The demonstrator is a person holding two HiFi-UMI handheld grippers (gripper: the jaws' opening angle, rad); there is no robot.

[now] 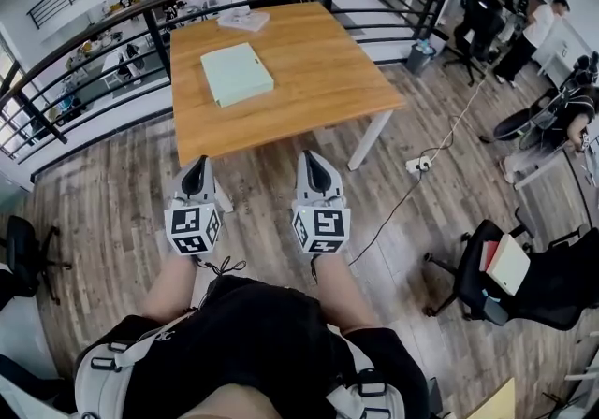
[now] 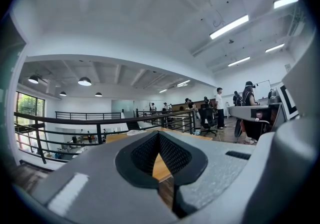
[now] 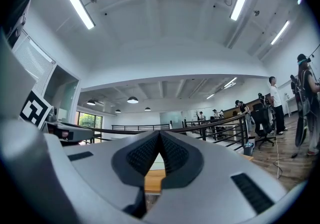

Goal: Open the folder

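The step in hand is the approach. Nothing has been grasped, and the cover is judged untouched.

- The folder (image 1: 237, 74), pale green and closed, lies flat on the wooden worktop (image 1: 318, 71), left of its middle.
- The left gripper (image 1: 198, 165) and the right gripper (image 1: 310, 159) are side by side over the floor, short of the worktop's near edge and well apart from the folder.
- Both sets of fingers are closed tip to tip, with nothing between them.

The next move probably calls for bringing both grippers forward over the worktop. The fingers of one would then be parted and set on the free edge of the cover, while the other steadies the folder. Which edge is the spine cannot be told.

Only the head view shows the folder and how it lies relative to the grippers. The left gripper view shows that gripper's fingers (image 2: 145, 155) meeting at the tips, with a strip of worktop showing through the gap below. The right gripper view shows the same for its fingers (image 3: 176, 155). Both views look out level at a railing (image 2: 100, 120), and the folder cannot be made out in either.
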